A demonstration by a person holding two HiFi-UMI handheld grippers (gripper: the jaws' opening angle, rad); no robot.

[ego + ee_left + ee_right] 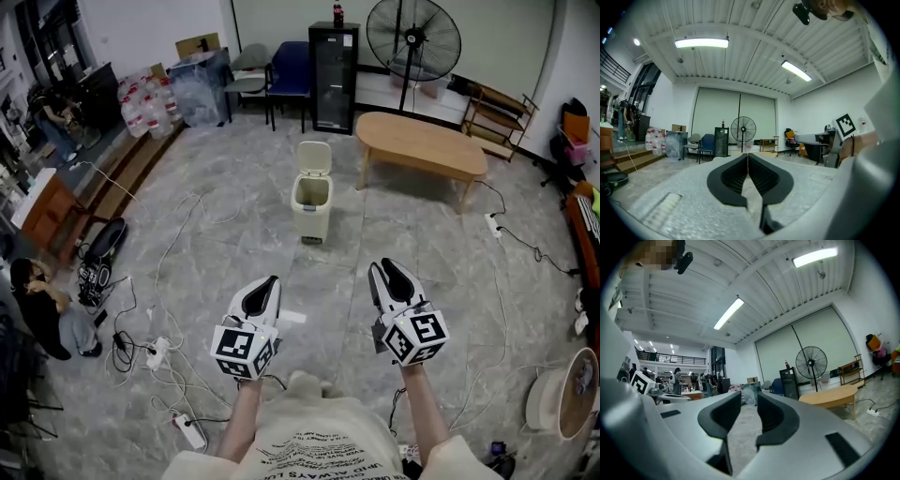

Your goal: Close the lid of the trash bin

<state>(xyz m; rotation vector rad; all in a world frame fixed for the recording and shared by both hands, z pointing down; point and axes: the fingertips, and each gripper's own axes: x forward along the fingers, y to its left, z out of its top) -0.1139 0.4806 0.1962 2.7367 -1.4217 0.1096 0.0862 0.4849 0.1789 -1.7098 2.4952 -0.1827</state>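
Observation:
A cream trash bin (311, 206) stands on the grey floor, well ahead of both grippers. Its lid (314, 157) stands upright, so the bin is uncovered. My left gripper (272, 280) is held level, short and a little left of the bin, with its jaws shut and empty; in the left gripper view the black pads (740, 176) meet at the tips. My right gripper (381, 266) hovers level to the right, open by a narrow gap with nothing in it. In the right gripper view the gap shows between the pads (773, 416). Neither gripper view shows the bin.
An oval wooden table (422, 145) stands right of the bin, with a floor fan (412, 42) and a black cabinet (334, 77) behind. Cables and power strips (155, 352) trail over the floor at left. A person (42, 305) sits at far left.

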